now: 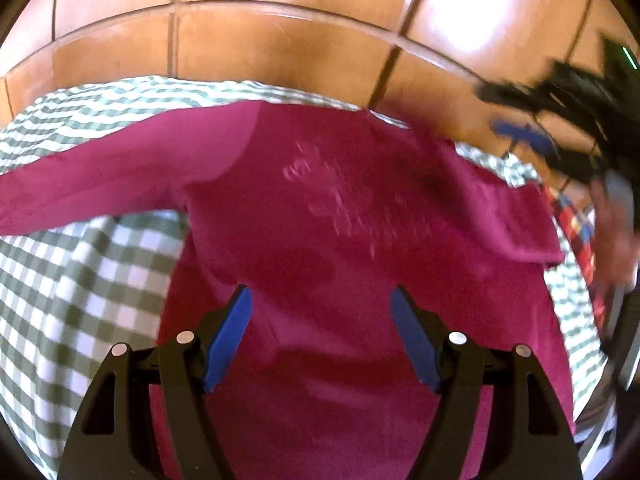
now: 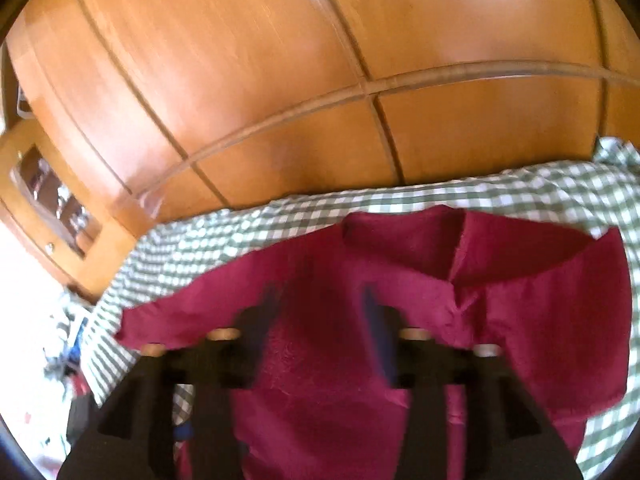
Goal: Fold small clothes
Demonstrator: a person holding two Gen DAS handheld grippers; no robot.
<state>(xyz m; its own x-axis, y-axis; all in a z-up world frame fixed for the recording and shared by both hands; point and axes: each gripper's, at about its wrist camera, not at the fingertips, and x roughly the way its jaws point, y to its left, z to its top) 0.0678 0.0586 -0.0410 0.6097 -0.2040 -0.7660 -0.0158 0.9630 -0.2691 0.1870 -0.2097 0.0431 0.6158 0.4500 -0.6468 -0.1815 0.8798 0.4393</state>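
Left claw is spread wide with nothing between its blue pads, hanging right over the lower middle of the magenta sweater. The sweater lies flat on the green checked cloth, one sleeve stretched out to the left. Right claw is blurry but its fingers are apart too, nothing pinched, over the same sweater, whose other sleeve looks folded in across the chest. Behind the cloth there's wooden paneling, and the right claw shows blurred at the left camera's far right.
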